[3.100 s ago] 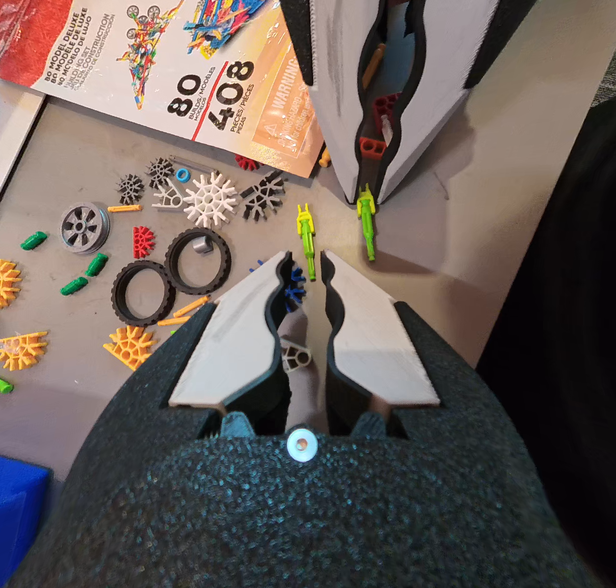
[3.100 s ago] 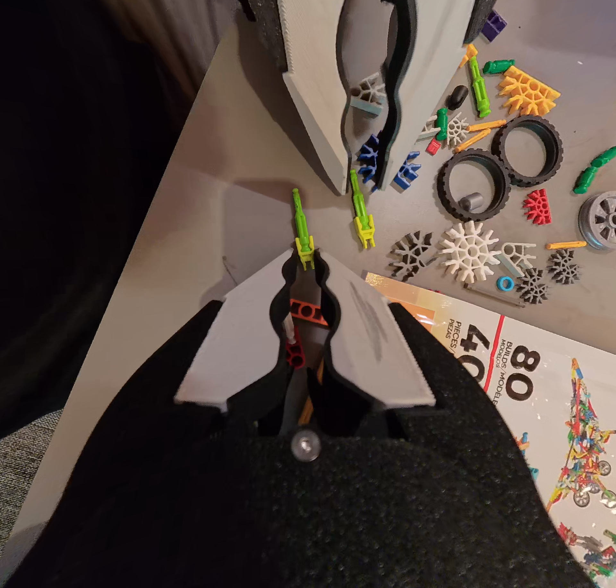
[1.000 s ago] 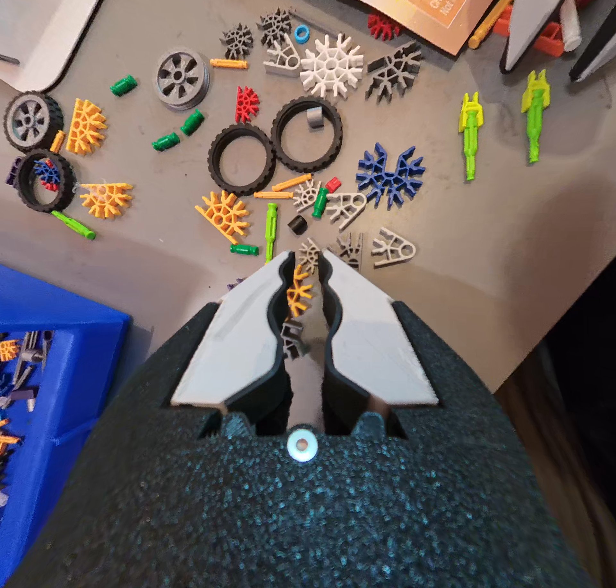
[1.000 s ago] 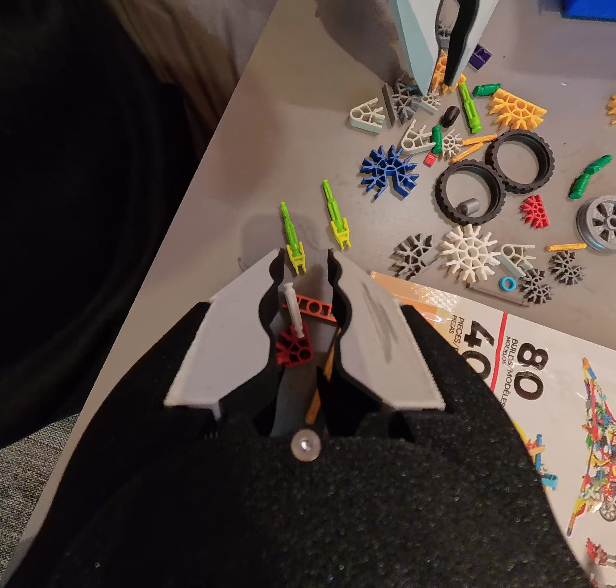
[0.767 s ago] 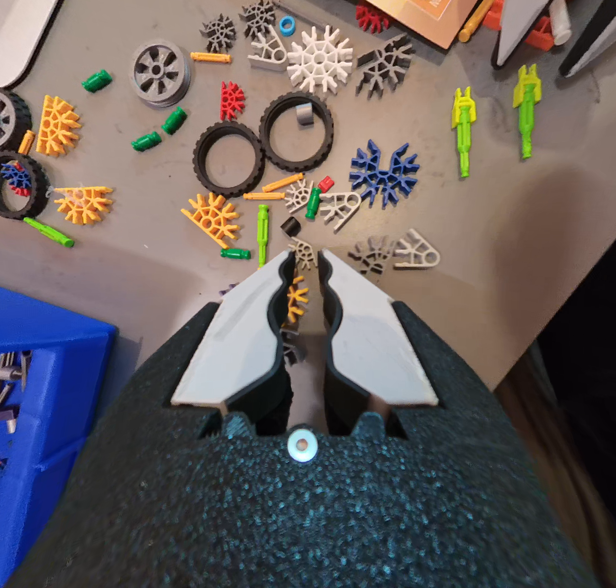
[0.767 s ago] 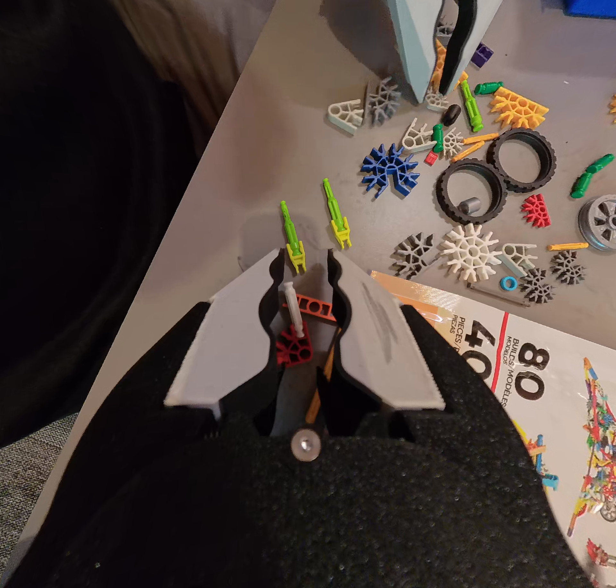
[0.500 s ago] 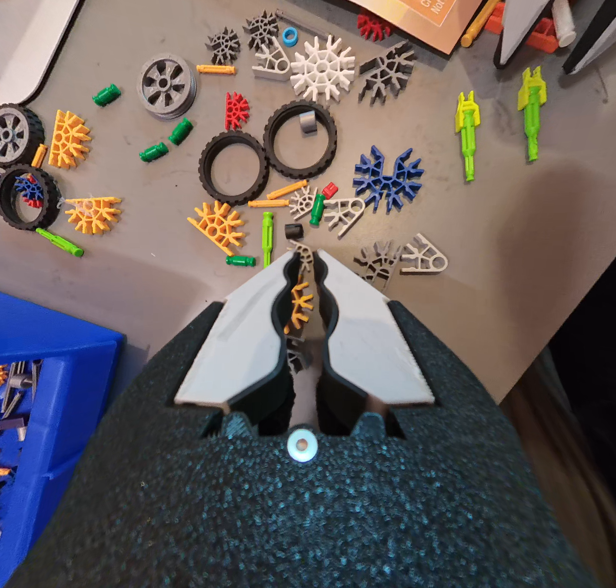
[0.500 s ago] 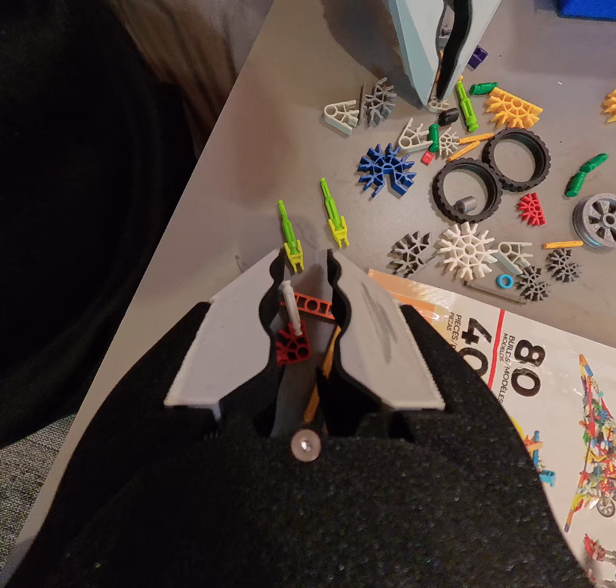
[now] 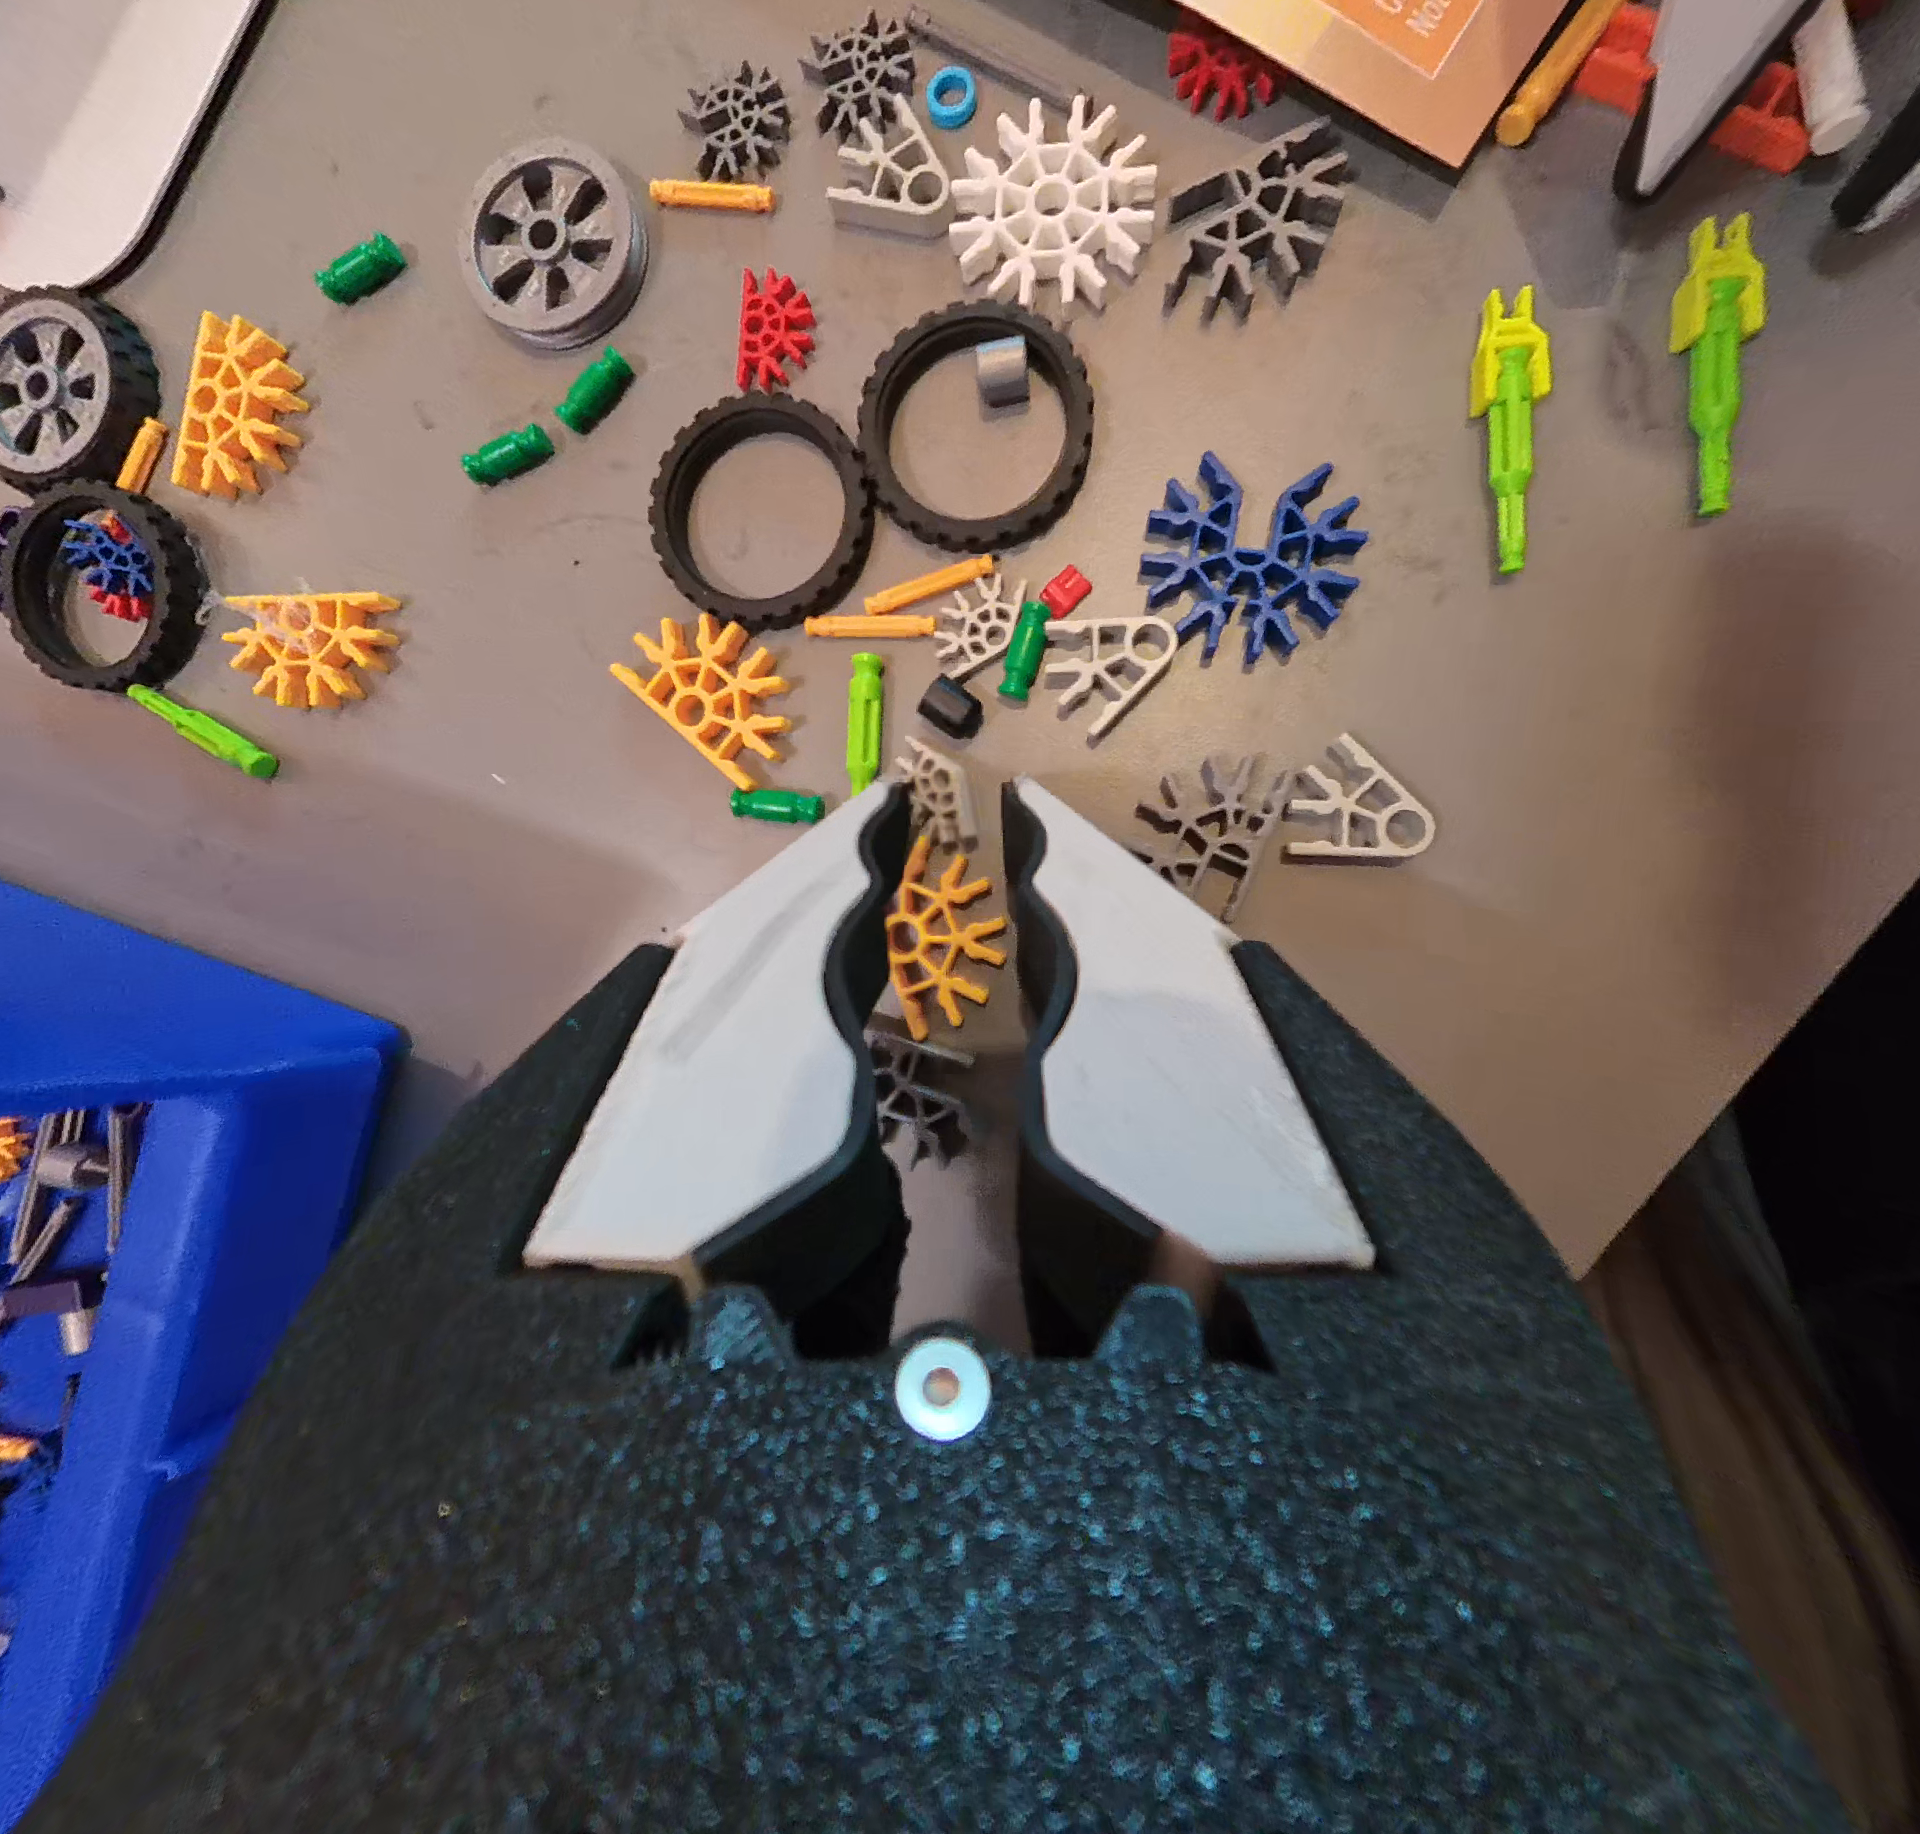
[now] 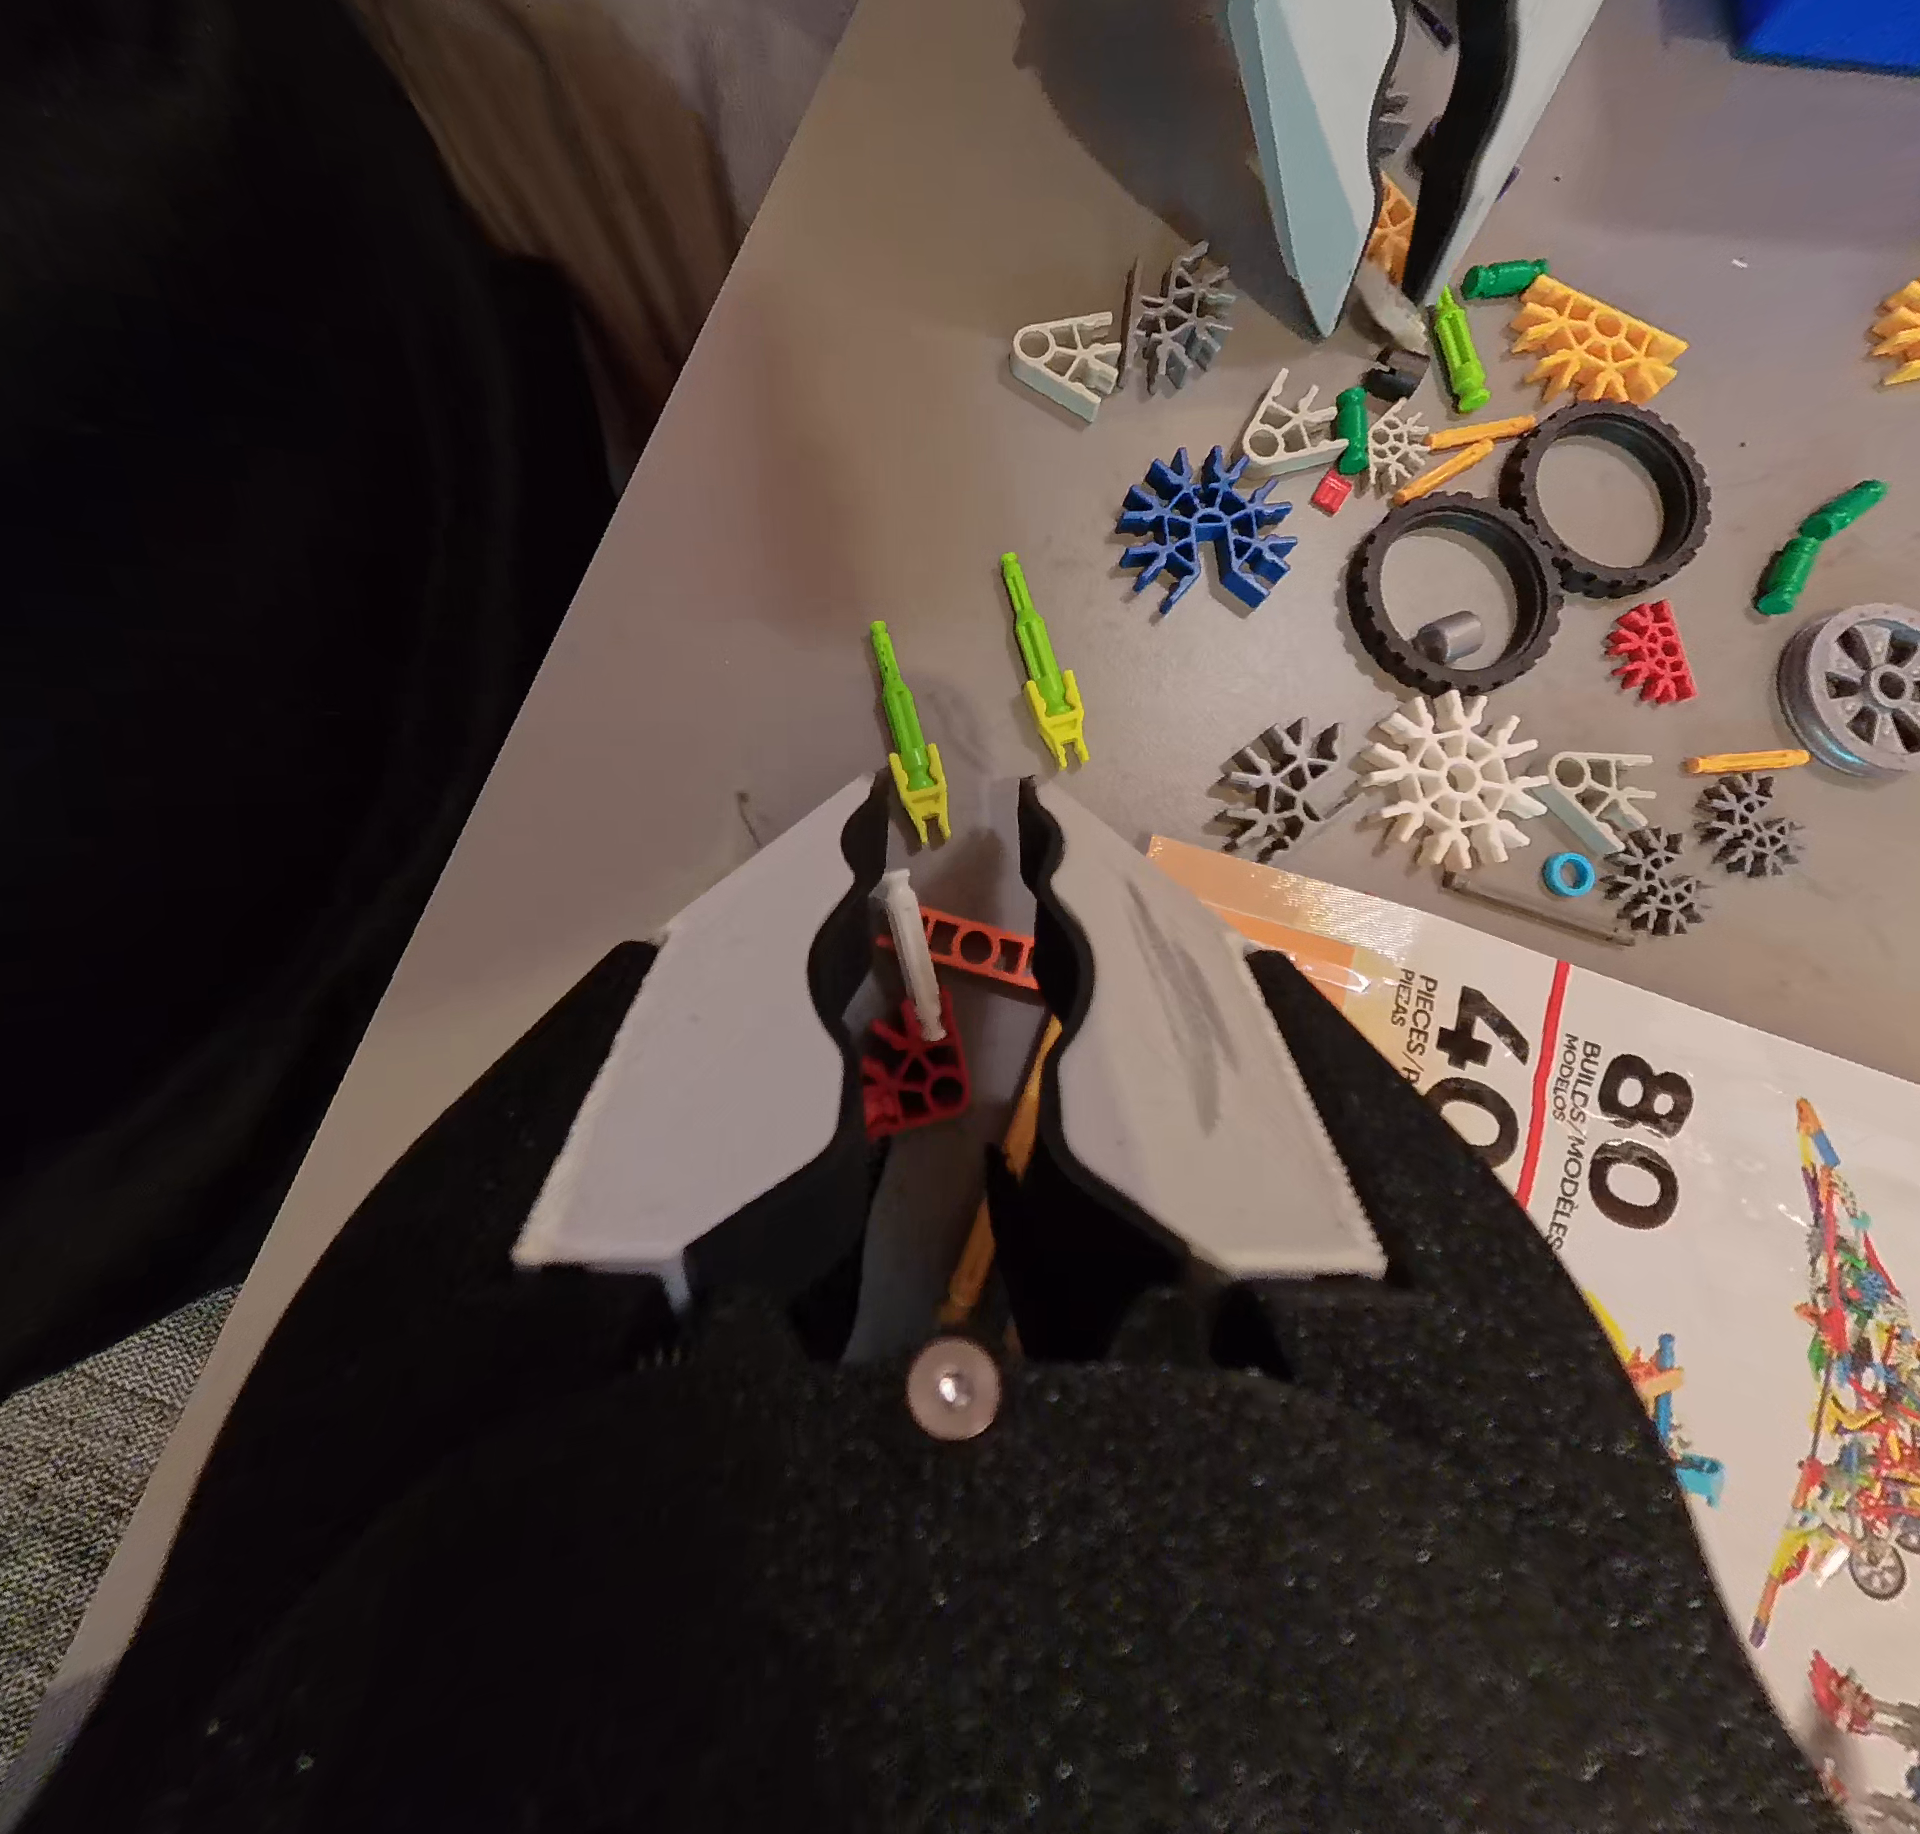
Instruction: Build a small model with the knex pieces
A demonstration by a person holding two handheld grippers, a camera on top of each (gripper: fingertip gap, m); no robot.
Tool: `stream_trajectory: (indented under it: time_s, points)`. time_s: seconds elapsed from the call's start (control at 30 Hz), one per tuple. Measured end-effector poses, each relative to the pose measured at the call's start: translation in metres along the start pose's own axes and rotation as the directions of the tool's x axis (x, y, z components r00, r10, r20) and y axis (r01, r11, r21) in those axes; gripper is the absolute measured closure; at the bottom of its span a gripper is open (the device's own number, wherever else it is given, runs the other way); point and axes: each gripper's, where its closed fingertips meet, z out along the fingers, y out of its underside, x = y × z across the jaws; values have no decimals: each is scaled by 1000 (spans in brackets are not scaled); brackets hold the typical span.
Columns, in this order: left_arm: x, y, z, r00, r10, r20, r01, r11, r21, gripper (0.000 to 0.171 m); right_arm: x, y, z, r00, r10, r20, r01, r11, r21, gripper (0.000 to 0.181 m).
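My left gripper [image 9: 953,797] is open and low over a scatter of toy building pieces. A small grey connector [image 9: 940,797] lies between its tips. An orange fan connector [image 9: 940,937] and a dark grey one [image 9: 914,1098] lie farther back between the fingers. It also shows in the right wrist view [image 10: 1377,314]. My right gripper [image 10: 951,787] is open and holds nothing. Between its fingers a white rod [image 10: 914,943] plugged into a red connector [image 10: 914,1083] lies on the table. A green rod with a yellow clip [image 10: 909,735] lies at its tips.
A blue bin [image 9: 156,1161] of parts stands at the left. A booklet [image 10: 1662,1161] lies by my right gripper. Two black tyres [image 9: 764,527], a grey wheel [image 9: 551,241], a blue connector [image 9: 1247,569] and a second green rod [image 10: 1039,662] lie between. The table edge [image 10: 665,558] is close. The grippers' ends are close to 15 centimetres from one another.
My left gripper pulled away from the right one to the connector pile. Its jaws narrowed, then widened again. Two grey connectors slid aside. The right gripper opened slightly and hardly moved.
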Motion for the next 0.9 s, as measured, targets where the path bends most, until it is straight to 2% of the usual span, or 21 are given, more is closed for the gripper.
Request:
stream_trajectory:
  time_s: [0.2,0.37,0.6,0.9]
  points:
    - [1,-1,3,1000,-9,-13,9,1000,5,169,1,1,0,1000,2,-3,-2,1000,-4,158]
    - [0,1,2,1000,-8,-5,9,1000,6,169,1,1,-1,1000,4,-5,-4,1000,1,158]
    - [0,4,-2,1000,-12,-10,12,1000,-4,155,1,1,0,1000,3,-3,-3,1000,0,158]
    - [5,2,-1,997,73,-4,-73,997,-14,170,2,2,-1,1000,4,-5,-4,1000,0,158]
